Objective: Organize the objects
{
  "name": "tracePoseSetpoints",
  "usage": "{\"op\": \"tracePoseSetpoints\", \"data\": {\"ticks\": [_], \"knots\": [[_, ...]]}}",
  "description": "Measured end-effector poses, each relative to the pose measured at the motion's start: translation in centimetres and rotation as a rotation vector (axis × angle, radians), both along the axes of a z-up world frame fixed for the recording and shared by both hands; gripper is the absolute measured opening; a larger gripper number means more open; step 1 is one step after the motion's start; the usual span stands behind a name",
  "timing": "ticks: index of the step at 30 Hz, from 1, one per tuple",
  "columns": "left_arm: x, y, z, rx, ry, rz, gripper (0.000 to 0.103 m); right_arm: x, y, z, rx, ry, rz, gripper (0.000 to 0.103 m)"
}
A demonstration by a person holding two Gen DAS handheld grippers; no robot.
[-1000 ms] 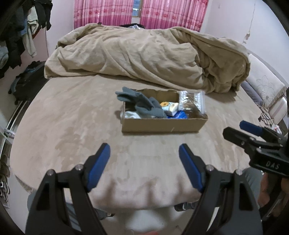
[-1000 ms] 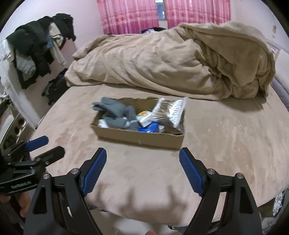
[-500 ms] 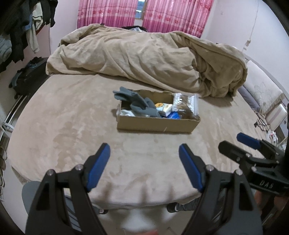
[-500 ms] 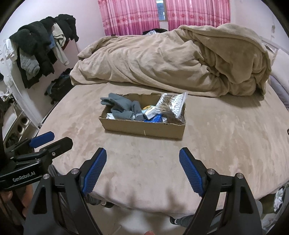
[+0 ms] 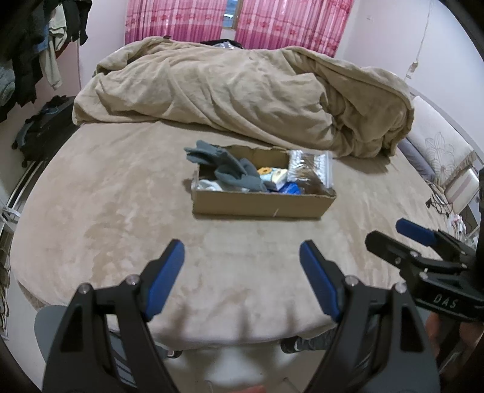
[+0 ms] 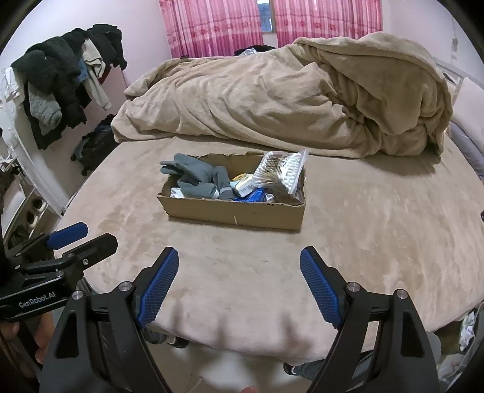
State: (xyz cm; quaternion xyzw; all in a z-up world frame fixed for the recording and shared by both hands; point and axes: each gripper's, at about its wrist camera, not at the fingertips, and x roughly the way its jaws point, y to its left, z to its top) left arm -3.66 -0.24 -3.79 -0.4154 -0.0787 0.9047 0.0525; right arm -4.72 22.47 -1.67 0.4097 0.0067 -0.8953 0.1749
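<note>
An open cardboard box (image 5: 260, 206) (image 6: 236, 211) sits in the middle of the tan bed. It holds grey gloves (image 5: 225, 167) (image 6: 196, 175), a clear bag of cotton swabs (image 5: 311, 166) (image 6: 281, 170), a blue packet (image 6: 255, 195) and small yellow and white items (image 5: 273, 175). My left gripper (image 5: 242, 266) is open and empty, above the bed's near edge, short of the box. My right gripper (image 6: 239, 269) is open and empty too, beside it; it shows at the right of the left wrist view (image 5: 402, 235).
A bunched tan duvet (image 5: 242, 96) (image 6: 287, 99) lies behind the box. Clothes (image 6: 60, 87) hang on a rack at the left, with a dark bag (image 5: 42, 127) on the floor. Pink curtains (image 6: 266, 27) are at the back. A pillow (image 5: 438, 148) lies at the right.
Both grippers have drawn back from the box, which now looks smaller and farther. Both stay open and empty.
</note>
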Motion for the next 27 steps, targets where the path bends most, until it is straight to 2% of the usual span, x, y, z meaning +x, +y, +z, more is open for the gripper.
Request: {"op": "tracePoseSetpoints", "data": {"ticks": [27], "knots": [[-0.6,0.7,-0.1,-0.008,0.012,-0.017,0.08,-0.7,1.3,-0.6,0.007,0.006,-0.032,0.085]]}}
